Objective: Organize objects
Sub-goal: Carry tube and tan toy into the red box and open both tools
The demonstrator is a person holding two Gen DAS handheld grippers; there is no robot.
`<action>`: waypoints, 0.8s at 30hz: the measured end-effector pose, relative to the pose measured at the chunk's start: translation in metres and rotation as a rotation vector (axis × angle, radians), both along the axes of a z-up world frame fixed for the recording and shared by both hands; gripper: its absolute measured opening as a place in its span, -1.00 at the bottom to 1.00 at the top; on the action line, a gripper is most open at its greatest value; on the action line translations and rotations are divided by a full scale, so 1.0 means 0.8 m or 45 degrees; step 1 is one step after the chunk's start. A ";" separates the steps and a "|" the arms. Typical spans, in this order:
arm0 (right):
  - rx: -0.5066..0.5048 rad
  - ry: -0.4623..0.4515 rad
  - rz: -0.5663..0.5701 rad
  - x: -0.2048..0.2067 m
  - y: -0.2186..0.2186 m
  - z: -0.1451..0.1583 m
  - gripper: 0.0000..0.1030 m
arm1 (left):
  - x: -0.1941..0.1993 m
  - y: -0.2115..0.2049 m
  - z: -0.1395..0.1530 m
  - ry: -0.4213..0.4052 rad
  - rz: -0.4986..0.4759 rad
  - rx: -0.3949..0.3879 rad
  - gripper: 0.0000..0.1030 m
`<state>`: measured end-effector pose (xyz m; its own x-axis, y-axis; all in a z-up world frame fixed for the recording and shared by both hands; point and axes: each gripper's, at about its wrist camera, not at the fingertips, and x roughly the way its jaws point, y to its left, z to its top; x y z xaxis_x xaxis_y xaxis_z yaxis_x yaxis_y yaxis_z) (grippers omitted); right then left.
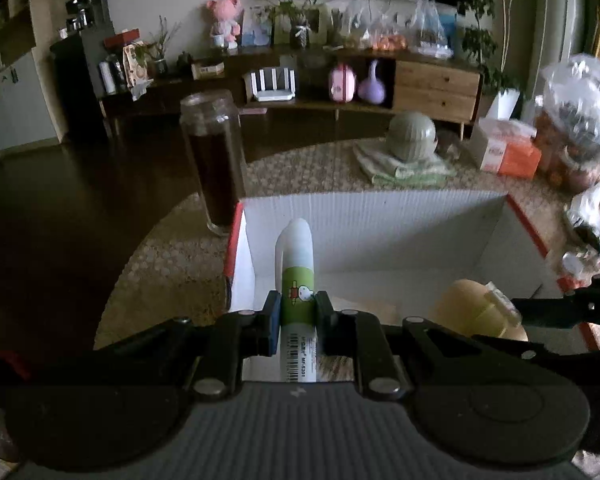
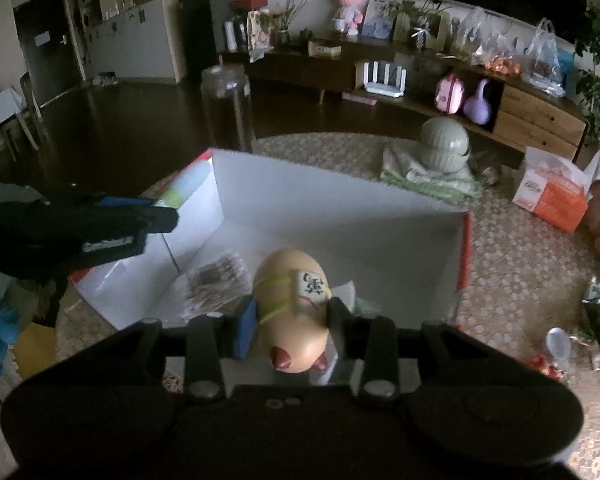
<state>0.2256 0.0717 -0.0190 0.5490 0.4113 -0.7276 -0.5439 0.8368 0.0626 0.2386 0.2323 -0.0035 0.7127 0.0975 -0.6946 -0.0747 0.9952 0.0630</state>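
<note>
Both grippers are hovering loaded over the white box (image 1: 380, 216), left gripper (image 1: 298, 308) clamping the glue stick (image 1: 298, 280) center-frame, right gripper (image 2: 292, 316) squeezing the pig toy (image 2: 292, 304) lower-center, so I'd be lowering each before letting go.

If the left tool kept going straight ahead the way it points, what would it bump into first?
Probably the far inner wall of the white box: the left tool, clamped on a green-and-white tube, points into it. Depth is uncertain.

Left gripper (image 1: 298, 312) clamps green-and-white tube (image 1: 297, 276) above open white box (image 1: 380, 216). Tan toy (image 1: 466, 308) at right over box. Dark-filled glass jar (image 1: 216, 160) stands just beside box's left corner.
</note>
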 end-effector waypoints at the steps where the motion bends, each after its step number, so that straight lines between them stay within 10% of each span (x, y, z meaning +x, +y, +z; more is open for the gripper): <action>1: -0.006 0.003 0.006 0.000 0.004 -0.003 -0.26 | 0.003 -0.003 -0.004 0.009 -0.008 0.020 -0.68; 24: -0.004 0.106 0.080 -0.005 0.007 -0.026 0.04 | 0.015 0.003 -0.045 0.203 0.000 -0.032 -0.67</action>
